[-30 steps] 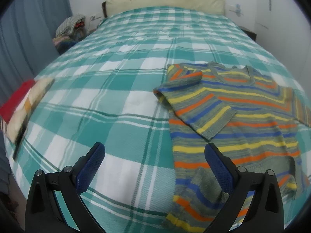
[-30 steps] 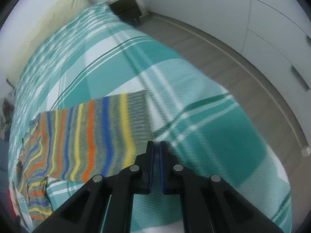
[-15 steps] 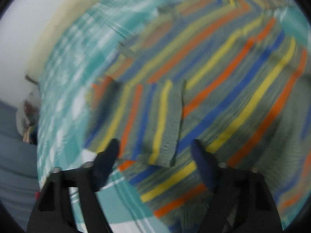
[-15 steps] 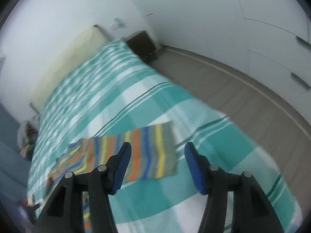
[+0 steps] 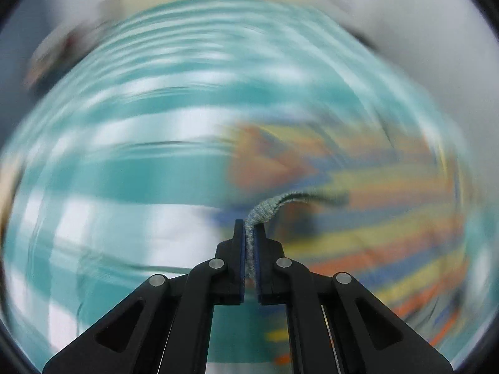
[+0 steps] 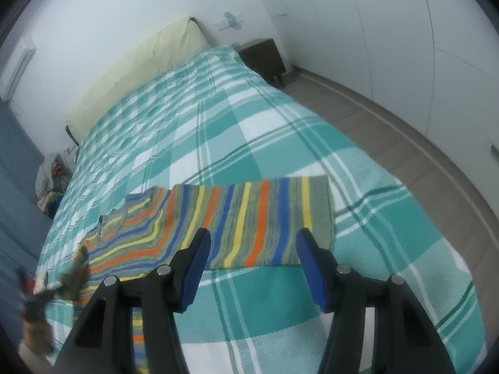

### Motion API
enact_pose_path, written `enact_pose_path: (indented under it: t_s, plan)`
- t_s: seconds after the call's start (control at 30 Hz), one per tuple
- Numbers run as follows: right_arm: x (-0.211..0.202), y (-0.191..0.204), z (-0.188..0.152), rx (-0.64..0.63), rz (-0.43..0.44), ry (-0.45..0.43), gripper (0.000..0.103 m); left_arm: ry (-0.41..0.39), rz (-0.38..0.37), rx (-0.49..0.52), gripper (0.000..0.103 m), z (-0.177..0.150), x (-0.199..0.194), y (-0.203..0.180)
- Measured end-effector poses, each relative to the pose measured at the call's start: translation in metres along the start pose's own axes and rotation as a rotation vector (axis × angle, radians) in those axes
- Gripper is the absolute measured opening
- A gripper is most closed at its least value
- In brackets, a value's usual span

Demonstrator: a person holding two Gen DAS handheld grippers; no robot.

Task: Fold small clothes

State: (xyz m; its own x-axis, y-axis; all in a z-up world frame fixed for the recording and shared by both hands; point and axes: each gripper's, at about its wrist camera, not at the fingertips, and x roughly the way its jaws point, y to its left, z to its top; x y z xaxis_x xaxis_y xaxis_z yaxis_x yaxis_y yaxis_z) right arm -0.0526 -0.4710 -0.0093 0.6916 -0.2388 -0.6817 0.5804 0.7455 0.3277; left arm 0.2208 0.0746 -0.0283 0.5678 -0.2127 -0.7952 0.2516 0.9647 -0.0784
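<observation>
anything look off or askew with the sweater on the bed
Nothing is damaged. The striped sweater lies askew across the checked bedspread, partly folded, its grey edge pinched in the left gripper. The right gripper is open above it.

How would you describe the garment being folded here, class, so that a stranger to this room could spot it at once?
Start at the large bed covered in a teal and white checked spread. Near its foot end lies a knitted striped sweater, spread flat on the cover. Its grey-green knit with orange, yellow and blue stripes sets it apart from the checked cloth beneath and the heap of clothes beside the bed.
</observation>
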Motion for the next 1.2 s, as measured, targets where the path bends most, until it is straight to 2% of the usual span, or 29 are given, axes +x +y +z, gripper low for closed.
enact_pose_path:
  t_s: [0.1, 0.17, 0.23, 0.33, 0.43, 0.57, 0.73, 0.93, 1.07, 1.13, 1.17, 1.2]
  plan:
    - [0.002, 0.004, 0.0, -0.015, 0.0, 0.0, 0.057, -0.058, 0.113, -0.378, 0.003, -0.002, -0.019, 0.102]
    - [0.006, 0.006, -0.002, -0.021, 0.001, 0.008, 0.057, -0.055, 0.166, -0.481, 0.003, -0.015, -0.014, 0.137]
    - [0.011, 0.01, -0.004, -0.032, -0.007, 0.015, 0.057, -0.025, 0.221, -0.521, 0.002, -0.034, 0.0, 0.156]
    - [0.019, 0.017, -0.009, -0.065, -0.027, 0.026, 0.057, 0.062, 0.213, -0.576, 0.002, -0.042, 0.02, 0.168]
    - [0.025, 0.023, -0.012, -0.095, -0.034, 0.035, 0.057, 0.063, 0.249, -0.576, 0.002, -0.039, 0.021, 0.168]
    - [0.029, 0.03, -0.016, -0.13, -0.044, 0.04, 0.057, 0.09, 0.252, -0.623, 0.002, -0.041, 0.031, 0.171]
    - [0.032, 0.031, -0.017, -0.129, -0.037, 0.053, 0.057, 0.097, 0.267, -0.617, 0.002, -0.052, 0.028, 0.186]
    - [0.033, 0.03, -0.017, -0.135, -0.062, 0.054, 0.057, 0.105, 0.302, -0.586, 0.003, -0.055, 0.034, 0.182]
    - [0.038, 0.024, -0.018, -0.123, -0.078, 0.072, 0.062, 0.113, 0.358, -0.519, 0.014, -0.055, 0.032, 0.178]
    - [0.039, 0.024, -0.018, -0.12, -0.078, 0.077, 0.063, 0.12, 0.372, -0.513, 0.027, -0.055, 0.026, 0.18]
    - [0.039, 0.026, -0.018, -0.124, -0.077, 0.078, 0.064, 0.12, 0.392, -0.52, 0.041, -0.056, 0.02, 0.182]
    - [0.038, 0.028, -0.018, -0.131, -0.075, 0.081, 0.066, 0.114, 0.416, -0.532, 0.046, -0.058, 0.011, 0.185]
